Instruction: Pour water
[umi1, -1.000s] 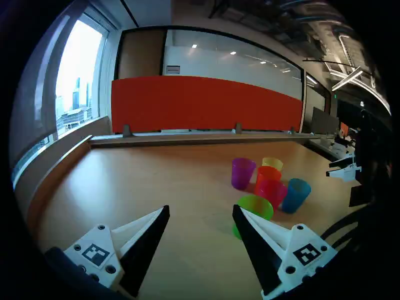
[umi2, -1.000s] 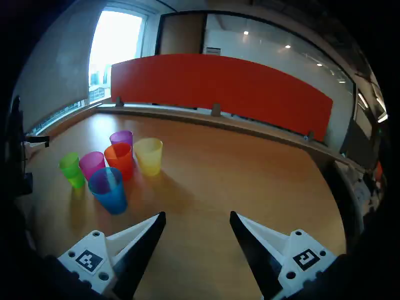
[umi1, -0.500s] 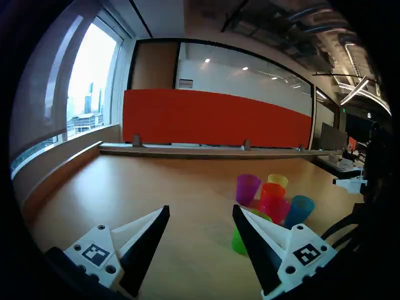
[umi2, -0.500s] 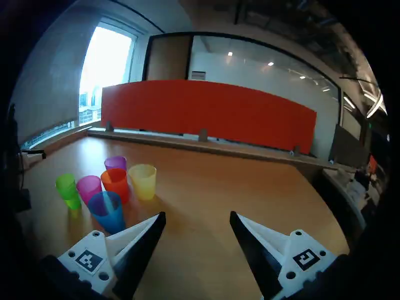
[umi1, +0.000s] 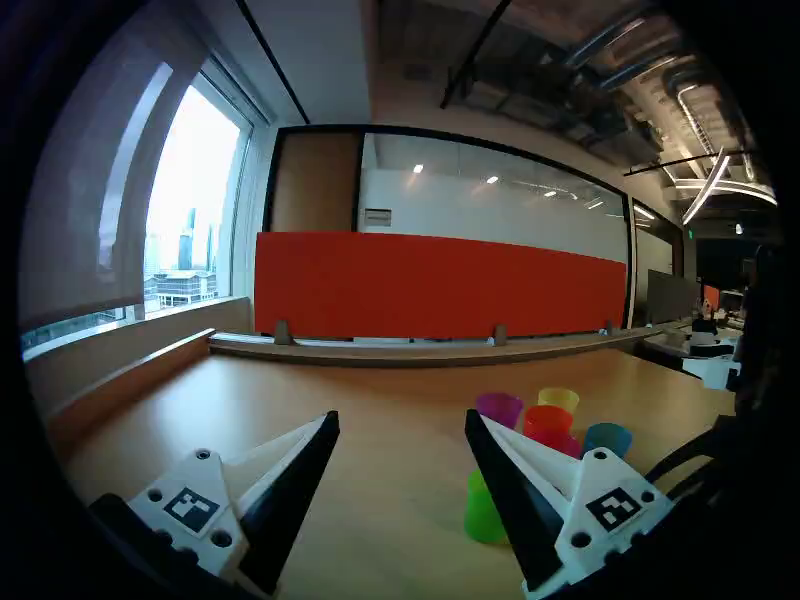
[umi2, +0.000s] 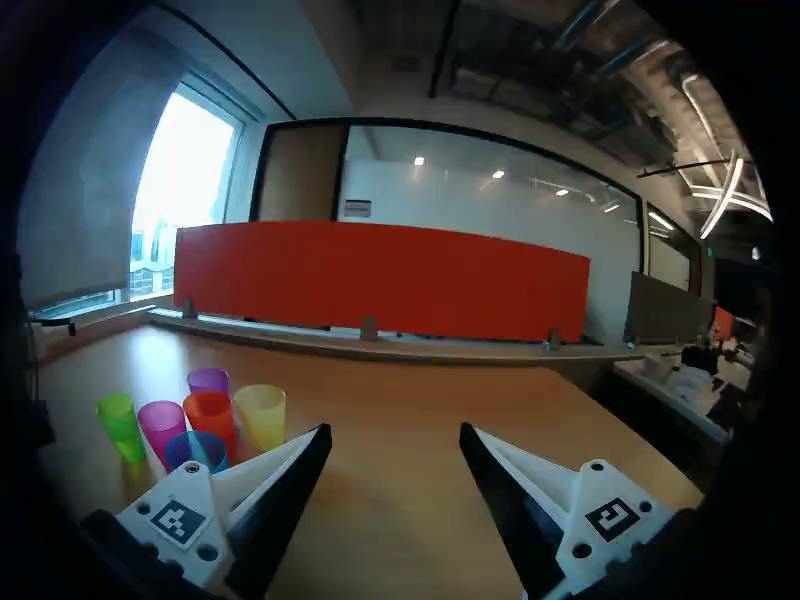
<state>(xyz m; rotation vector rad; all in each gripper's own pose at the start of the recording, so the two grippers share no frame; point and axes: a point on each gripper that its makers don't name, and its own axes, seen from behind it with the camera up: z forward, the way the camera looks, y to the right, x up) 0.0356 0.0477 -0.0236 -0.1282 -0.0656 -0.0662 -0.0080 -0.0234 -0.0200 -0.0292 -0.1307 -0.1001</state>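
Several coloured plastic cups stand clustered on the wooden table (umi1: 300, 400). In the left gripper view the green cup (umi1: 483, 508) is nearest, partly behind my right-hand finger, with the purple cup (umi1: 498, 408), yellow cup (umi1: 558, 399), orange cup (umi1: 547, 419) and blue cup (umi1: 607, 438) beyond. My left gripper (umi1: 400, 432) is open and holds nothing, left of the cluster. In the right gripper view the green cup (umi2: 120, 425), pink cup (umi2: 160, 428), purple cup (umi2: 208, 381), orange cup (umi2: 210, 416), yellow cup (umi2: 260, 415) and blue cup (umi2: 195, 449) sit low left. My right gripper (umi2: 395, 440) is open and holds nothing, right of them.
A long red divider panel (umi1: 440, 285) runs along the table's far edge, also in the right gripper view as the divider (umi2: 380, 280). A window (umi1: 185, 240) and a low ledge line the left side. Desks with equipment (umi2: 690, 380) stand off to the right.
Both views have dropped toward table height and tipped upward, so more ceiling shows and the cups have slid lower in view. Both grippers have stayed open.
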